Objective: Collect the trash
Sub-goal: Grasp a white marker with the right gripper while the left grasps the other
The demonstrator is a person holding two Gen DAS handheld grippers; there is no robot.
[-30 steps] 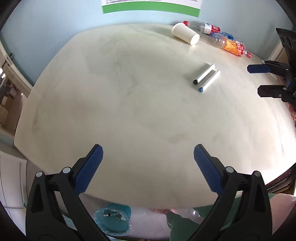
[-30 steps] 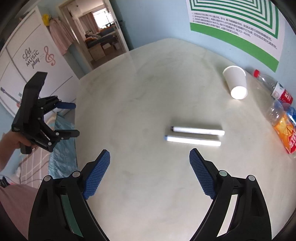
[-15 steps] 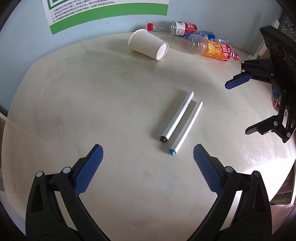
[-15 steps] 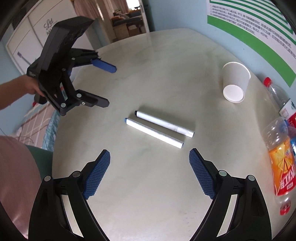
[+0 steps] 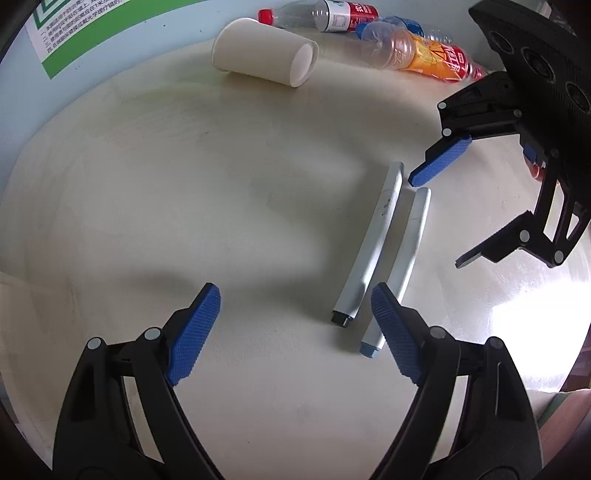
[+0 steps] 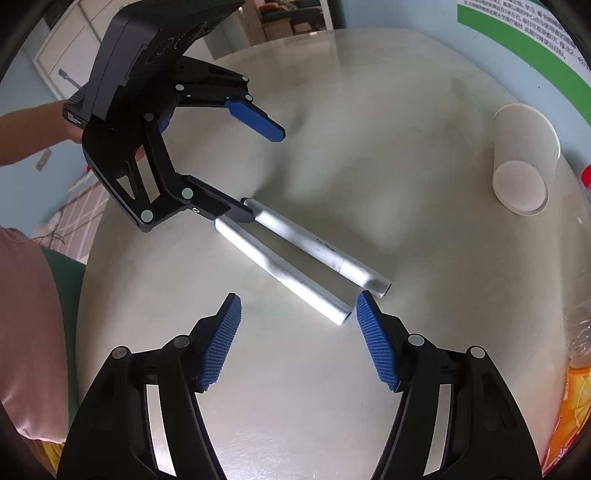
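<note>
Two white markers lie side by side on the pale round table (image 5: 184, 184): one with a black cap (image 5: 371, 247) and one with a blue cap (image 5: 404, 269). They also show in the right wrist view (image 6: 314, 243) (image 6: 280, 273). My left gripper (image 5: 295, 325) is open, its right pad beside the markers' capped ends. My right gripper (image 6: 297, 339) is open at their other ends; it shows in the left wrist view (image 5: 447, 218). A white paper cup (image 5: 264, 51) lies on its side. Plastic bottles (image 5: 417, 51) lie behind it.
A green and white poster (image 5: 74, 33) hangs on the blue wall behind the table. The left gripper shows in the right wrist view (image 6: 258, 170), held by a hand. A doorway and white cabinets (image 6: 74, 55) lie beyond the table's far edge.
Both grippers have moved in over the table toward the two markers from opposite ends. Both stay open.
</note>
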